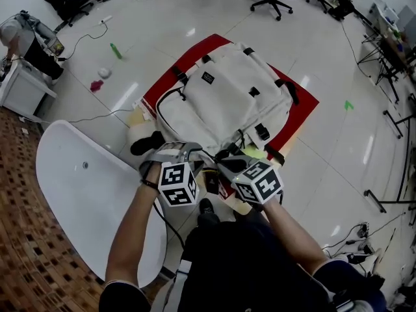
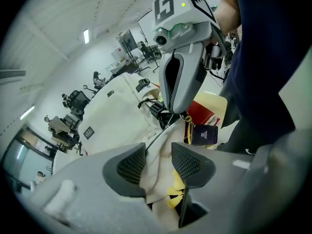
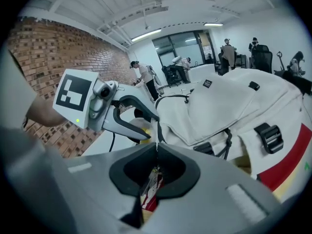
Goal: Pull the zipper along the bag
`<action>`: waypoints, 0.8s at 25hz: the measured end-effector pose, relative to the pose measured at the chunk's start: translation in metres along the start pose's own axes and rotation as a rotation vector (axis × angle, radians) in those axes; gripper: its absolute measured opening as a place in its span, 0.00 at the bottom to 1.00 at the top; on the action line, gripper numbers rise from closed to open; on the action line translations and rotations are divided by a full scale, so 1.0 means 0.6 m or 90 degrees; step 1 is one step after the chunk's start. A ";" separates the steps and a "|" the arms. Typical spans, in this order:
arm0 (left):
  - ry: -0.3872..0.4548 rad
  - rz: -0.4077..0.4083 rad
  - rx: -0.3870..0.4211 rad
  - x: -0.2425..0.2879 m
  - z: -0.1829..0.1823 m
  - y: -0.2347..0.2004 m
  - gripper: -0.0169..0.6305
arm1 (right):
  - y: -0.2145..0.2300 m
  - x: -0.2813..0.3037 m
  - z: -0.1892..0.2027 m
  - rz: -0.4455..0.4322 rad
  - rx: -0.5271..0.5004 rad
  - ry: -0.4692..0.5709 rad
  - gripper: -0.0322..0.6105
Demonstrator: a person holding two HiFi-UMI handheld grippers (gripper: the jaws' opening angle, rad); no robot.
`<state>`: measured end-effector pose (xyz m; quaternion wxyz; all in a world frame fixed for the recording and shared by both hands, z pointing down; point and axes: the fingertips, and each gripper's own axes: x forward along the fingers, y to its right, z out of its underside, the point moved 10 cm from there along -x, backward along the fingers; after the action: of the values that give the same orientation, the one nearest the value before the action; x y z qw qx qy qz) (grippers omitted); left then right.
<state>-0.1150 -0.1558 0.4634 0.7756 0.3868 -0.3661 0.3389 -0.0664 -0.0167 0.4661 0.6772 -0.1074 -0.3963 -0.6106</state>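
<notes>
Head view, bag: the white fabric backpack (image 1: 224, 93) lies flat on a red floor mat (image 1: 195, 54), with its near edge at the person's feet.
Head view, tools: the left gripper (image 1: 187, 150) and right gripper (image 1: 225, 156) meet side by side at that near edge. Probably 1 is there to steady the cloth and 1 to draw the zipper. The jaw gaps cannot be read from up here.
Left gripper view, jaws: spread, with a fold of cream bag fabric (image 2: 155, 177) standing loose between the pads (image 2: 131, 165), not clamped.
Left gripper view, extra: a yellow tag (image 2: 176, 196) sits under the fold.
Right gripper view, jaws: pressed together on a thin white zipper pull (image 3: 157, 143), as I read it.
Right gripper view, extra: only here do the 2 tools' tips show almost touching at the pull.
</notes>
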 end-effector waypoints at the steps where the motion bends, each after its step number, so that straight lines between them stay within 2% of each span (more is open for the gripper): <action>1: 0.002 -0.006 0.003 -0.003 -0.001 -0.001 0.29 | -0.003 0.000 -0.002 -0.008 -0.002 -0.001 0.07; 3: 0.001 -0.010 0.016 -0.001 -0.005 0.000 0.29 | -0.010 0.001 -0.008 -0.023 -0.005 0.001 0.07; 6: -0.015 0.013 0.026 0.013 -0.002 0.006 0.29 | -0.013 0.003 -0.014 -0.023 -0.014 0.004 0.07; 8: -0.016 0.022 0.009 0.016 0.006 0.005 0.19 | -0.009 0.001 -0.012 -0.014 -0.018 -0.002 0.07; 15: -0.002 0.021 -0.047 -0.015 0.040 -0.003 0.14 | 0.031 -0.003 -0.005 -0.001 -0.005 -0.020 0.06; 18: -0.008 0.011 -0.088 -0.018 0.063 -0.004 0.13 | 0.066 -0.016 0.005 0.053 -0.012 -0.045 0.05; 20: -0.004 0.005 -0.126 -0.022 0.076 -0.006 0.13 | 0.094 -0.036 0.016 0.077 0.007 -0.046 0.05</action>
<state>-0.1324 -0.1995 0.4710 0.8075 0.3079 -0.4017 0.3030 -0.0176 0.0181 0.4770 0.6988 -0.1489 -0.4166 -0.5621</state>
